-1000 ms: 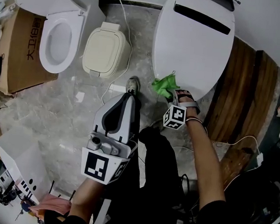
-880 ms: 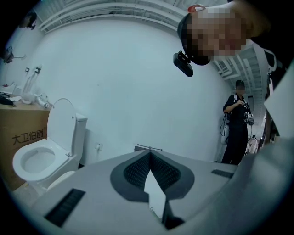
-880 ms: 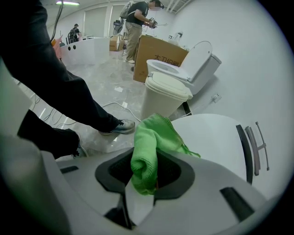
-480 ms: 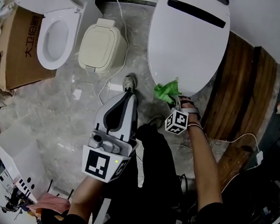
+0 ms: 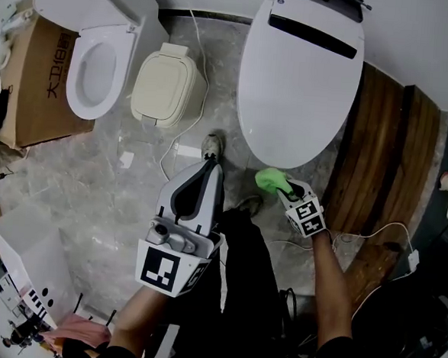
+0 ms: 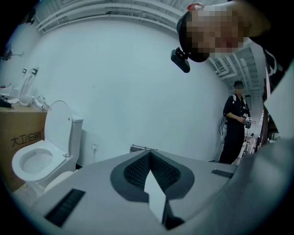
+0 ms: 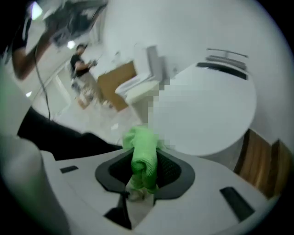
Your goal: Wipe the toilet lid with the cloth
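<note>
The white closed toilet lid (image 5: 299, 88) fills the upper middle of the head view and shows again as the toilet lid (image 7: 216, 110) in the right gripper view. My right gripper (image 5: 286, 188) is shut on a bunched green cloth (image 5: 270, 178), held just off the lid's near rim over the floor. In the right gripper view the green cloth (image 7: 143, 158) sticks up between the jaws of the right gripper (image 7: 142, 179). My left gripper (image 5: 201, 173) hangs lower left of the lid, jaws shut with nothing in them; the left gripper (image 6: 149, 176) faces a wall.
A second toilet (image 5: 95, 58) with its seat open stands at the upper left beside a cardboard box (image 5: 32, 84). A cream lidded bin (image 5: 165, 86) sits between the toilets. Wooden planks (image 5: 378, 162) lie right of the lid. Another person (image 6: 234, 126) stands in the background.
The right gripper with the cloth has slid down off the lid's near edge and back toward me. The left gripper has stayed roughly where it was.
</note>
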A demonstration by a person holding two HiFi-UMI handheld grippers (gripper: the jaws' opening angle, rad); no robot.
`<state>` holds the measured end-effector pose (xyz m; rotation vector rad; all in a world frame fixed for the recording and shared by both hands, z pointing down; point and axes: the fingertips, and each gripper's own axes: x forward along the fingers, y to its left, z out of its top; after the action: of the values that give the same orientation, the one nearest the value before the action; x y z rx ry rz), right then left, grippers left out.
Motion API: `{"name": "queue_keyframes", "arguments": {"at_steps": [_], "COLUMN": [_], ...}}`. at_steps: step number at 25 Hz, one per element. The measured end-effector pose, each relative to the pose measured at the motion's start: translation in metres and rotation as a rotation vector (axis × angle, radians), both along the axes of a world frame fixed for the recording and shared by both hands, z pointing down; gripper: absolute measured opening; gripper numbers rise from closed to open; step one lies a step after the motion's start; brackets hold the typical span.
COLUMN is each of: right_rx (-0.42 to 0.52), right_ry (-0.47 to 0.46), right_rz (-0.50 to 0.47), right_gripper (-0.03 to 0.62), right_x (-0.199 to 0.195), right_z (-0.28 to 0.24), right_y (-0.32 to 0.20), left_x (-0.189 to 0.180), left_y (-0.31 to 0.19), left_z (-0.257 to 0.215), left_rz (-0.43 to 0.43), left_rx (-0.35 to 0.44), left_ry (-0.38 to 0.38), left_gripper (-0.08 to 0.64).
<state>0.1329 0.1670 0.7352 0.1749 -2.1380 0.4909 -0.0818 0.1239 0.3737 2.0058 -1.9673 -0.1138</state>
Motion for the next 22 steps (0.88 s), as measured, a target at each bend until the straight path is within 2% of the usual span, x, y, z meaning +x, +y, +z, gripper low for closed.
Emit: {"name": "queue_keyframes", "arguments": {"at_steps": [2,4,6,9,11,17,22], "right_rx": [-0.003,0.023,0.065,0.143,0.199,0.358,0.436], "right_ry": [-0.143,-0.226,-0.272,-0.287,-0.275,-0.207,-0.065], "right_rz": [0.245,0.414,0.562,0.756,0.846,1.028,1.118], "right_gripper": [0.129,0.129,0.130,0.130,0.130,0.130,0.129], "right_x": [-0.009,-0.013,-0.014,-0.012,-0.009,0.008,0.043], "right_z": [-0.038,-0.066,-0.087,-0.107,-0.111,-0.104,-0.087], "right_y": [-0.034,-0.071,-0.110,-0.169,-0.206,-0.305,-0.351], "left_x": [-0.004,-0.008,-0.011,-0.017,-0.022,-0.048,-0.064], "left_y": [-0.004,-0.012,-0.026,-0.053,-0.072,-0.133,-0.173], "left_z": [0.002,0.006,0.007,0.004,0.004,0.007,0.012], "left_rz": [-0.003,-0.003,0.005,0.032,0.052,0.090,0.130], "left_rx": [-0.007,-0.014,-0.014,-0.003,-0.011,-0.008,-0.012], "left_ry": [0.010,0.027,0.029,0.025,0.026,0.051,0.052], "left_gripper": [0.009,0.009,0.009,0.009,0.009,0.009,0.009]}}
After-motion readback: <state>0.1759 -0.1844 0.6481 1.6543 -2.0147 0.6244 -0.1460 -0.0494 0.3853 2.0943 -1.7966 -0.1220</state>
